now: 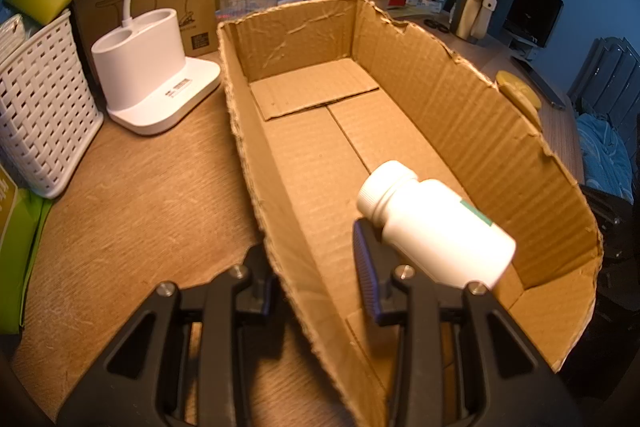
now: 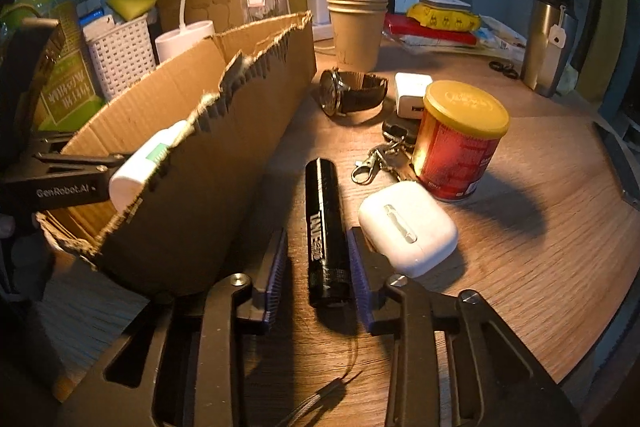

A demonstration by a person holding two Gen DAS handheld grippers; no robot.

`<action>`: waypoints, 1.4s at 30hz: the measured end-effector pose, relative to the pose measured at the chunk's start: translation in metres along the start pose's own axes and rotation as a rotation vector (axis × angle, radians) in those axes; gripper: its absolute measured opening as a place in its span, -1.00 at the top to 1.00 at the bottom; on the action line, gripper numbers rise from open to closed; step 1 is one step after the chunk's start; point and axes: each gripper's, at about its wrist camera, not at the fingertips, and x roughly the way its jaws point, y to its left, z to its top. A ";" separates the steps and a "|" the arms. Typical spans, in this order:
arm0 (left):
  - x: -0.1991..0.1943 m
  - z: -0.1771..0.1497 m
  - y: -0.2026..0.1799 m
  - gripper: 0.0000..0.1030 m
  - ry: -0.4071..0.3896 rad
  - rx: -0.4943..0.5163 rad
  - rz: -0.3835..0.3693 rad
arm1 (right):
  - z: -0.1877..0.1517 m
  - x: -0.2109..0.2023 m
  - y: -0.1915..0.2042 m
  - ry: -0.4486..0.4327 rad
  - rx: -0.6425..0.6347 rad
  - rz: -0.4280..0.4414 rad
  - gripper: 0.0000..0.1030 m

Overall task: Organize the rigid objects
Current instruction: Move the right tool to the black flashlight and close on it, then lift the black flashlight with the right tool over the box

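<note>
A torn-edged cardboard box [image 1: 440, 75] lies on the wooden table. My left gripper [image 1: 312, 251] straddles its left wall, one finger outside and one inside, with the jaws narrow on that wall. A white bottle [image 1: 436, 227] lies tilted inside the box, beside the inner finger and not between the fingers. The right wrist view shows the box [image 2: 224, 163], the bottle [image 2: 136, 171] and the left gripper [image 2: 108, 163]. My right gripper [image 2: 318, 239] is low over the table. A black cylinder [image 2: 322, 195] with white lettering lies between its pads, with a slim gap on the left side.
Right of the box lie a white earbud case [image 2: 408, 227], a red can with a yellow lid [image 2: 460, 139], keys [image 2: 380, 159], a wristwatch [image 2: 352, 95] and stacked paper cups [image 2: 356, 23]. A white lamp base [image 1: 152, 75] and a woven basket [image 1: 40, 107] stand left of the box.
</note>
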 end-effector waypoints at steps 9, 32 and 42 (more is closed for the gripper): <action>0.000 0.000 0.000 0.32 0.000 0.000 0.000 | 0.000 -0.003 0.002 -0.013 -0.010 -0.004 0.59; 0.000 0.000 0.000 0.32 0.000 0.000 0.000 | 0.021 -0.039 -0.002 -0.122 -0.010 -0.020 0.59; 0.000 0.000 -0.001 0.32 0.000 0.000 0.000 | 0.036 -0.044 -0.001 -0.145 -0.045 -0.042 0.59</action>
